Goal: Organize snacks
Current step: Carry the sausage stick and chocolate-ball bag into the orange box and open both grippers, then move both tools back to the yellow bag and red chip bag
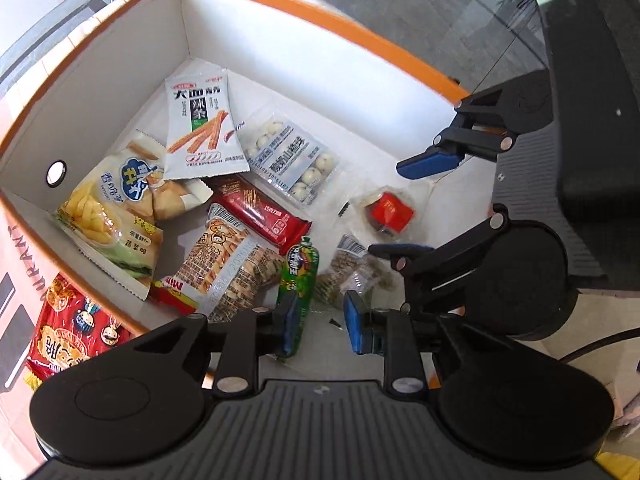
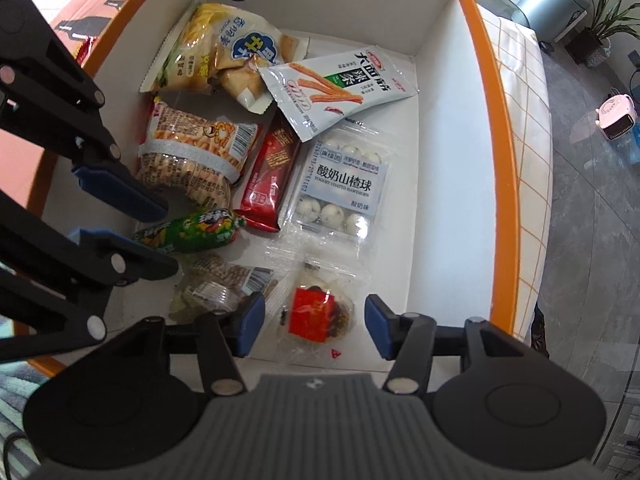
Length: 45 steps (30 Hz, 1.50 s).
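Observation:
A white box with an orange rim [image 1: 320, 12] [image 2: 472, 12] holds several snack packs: a spicy-strip pack [image 1: 202, 124] [image 2: 340, 84], a yogurt hawthorn ball pack [image 1: 294, 160] [image 2: 344, 184], a red chocolate bar [image 1: 256, 208] [image 2: 272, 172], a biscuit-stick bag [image 1: 228, 268] [image 2: 192, 152], a green sausage [image 1: 300, 276] [image 2: 192, 230] and a small red-labelled clear pack [image 1: 388, 212] [image 2: 316, 316]. My left gripper [image 1: 324, 322] is open over the box beside the green sausage. My right gripper [image 2: 314, 326] is open, its fingers either side of the red-labelled pack.
A yellow chips bag [image 1: 112, 216] [image 2: 200, 48] lies by the wall with the round hole [image 1: 56, 173]. A red snack bag [image 1: 68, 336] lies outside the box. A clear nut pack [image 1: 352, 272] [image 2: 220, 284] lies near the green sausage.

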Available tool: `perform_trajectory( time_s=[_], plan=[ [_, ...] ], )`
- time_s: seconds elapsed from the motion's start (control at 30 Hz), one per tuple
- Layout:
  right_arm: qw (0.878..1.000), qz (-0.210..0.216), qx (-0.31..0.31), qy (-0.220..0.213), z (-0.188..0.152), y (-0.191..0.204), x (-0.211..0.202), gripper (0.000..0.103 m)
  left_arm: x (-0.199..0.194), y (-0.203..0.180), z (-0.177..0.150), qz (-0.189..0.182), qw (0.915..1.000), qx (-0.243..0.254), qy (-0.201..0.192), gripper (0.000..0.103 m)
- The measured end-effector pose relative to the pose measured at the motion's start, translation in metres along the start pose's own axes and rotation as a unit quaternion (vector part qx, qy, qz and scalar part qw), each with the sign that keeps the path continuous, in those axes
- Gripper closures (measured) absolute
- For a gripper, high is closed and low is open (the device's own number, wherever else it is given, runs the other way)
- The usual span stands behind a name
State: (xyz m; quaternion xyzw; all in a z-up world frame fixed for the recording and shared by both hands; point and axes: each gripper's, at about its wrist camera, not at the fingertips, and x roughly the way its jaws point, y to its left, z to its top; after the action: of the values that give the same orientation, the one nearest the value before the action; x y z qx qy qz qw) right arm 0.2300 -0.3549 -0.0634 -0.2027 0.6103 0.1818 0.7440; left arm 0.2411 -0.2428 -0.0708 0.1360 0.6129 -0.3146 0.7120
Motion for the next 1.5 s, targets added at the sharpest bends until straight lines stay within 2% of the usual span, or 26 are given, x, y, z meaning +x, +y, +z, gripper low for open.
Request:
perform_trajectory(
  time_s=[0.17,0.27,0.43,0.57,0.83,0.97,1.17,1.3,1.5],
  plan=[
    [0.998,-0.009,0.043,-0.045,-0.008,0.005,-0.024,0.046,-0.025,0.0,-0.018,0.018,0.9976,-0.012,-0.065,0.069],
    [0.995,-0.012,0.072,-0.074,-0.013,0.011,-0.042,0.046,-0.049,-0.002,-0.037,0.032,0.9927,-0.017,-0.115,0.069],
    [0.981,-0.005,0.131,-0.146,-0.024,0.029,-0.072,0.044,-0.084,0.008,-0.073,0.051,0.9781,-0.059,-0.193,0.068],
    [0.968,0.018,0.16,-0.193,-0.028,0.054,-0.086,0.044,-0.101,0.021,-0.103,0.074,0.9658,-0.095,-0.229,0.068],
    [0.95,0.033,0.167,-0.262,-0.024,0.118,-0.105,0.044,-0.128,0.054,-0.162,0.106,0.9428,-0.152,-0.277,0.068],
    [0.941,0.047,0.184,-0.281,-0.02,0.148,-0.101,0.044,-0.131,0.074,-0.188,0.114,0.9316,-0.185,-0.292,0.068],
    [0.93,0.036,0.197,-0.308,-0.01,0.193,-0.092,0.044,-0.135,0.109,-0.229,0.119,0.9132,-0.226,-0.317,0.068],
    [0.927,0.038,0.217,-0.305,-0.001,0.218,-0.071,0.044,-0.128,0.132,-0.254,0.112,0.9044,-0.249,-0.327,0.068],
    [0.926,0.042,0.25,-0.28,0.015,0.236,-0.037,0.044,-0.114,0.16,-0.281,0.114,0.8972,-0.272,-0.329,0.067]
  ],
)
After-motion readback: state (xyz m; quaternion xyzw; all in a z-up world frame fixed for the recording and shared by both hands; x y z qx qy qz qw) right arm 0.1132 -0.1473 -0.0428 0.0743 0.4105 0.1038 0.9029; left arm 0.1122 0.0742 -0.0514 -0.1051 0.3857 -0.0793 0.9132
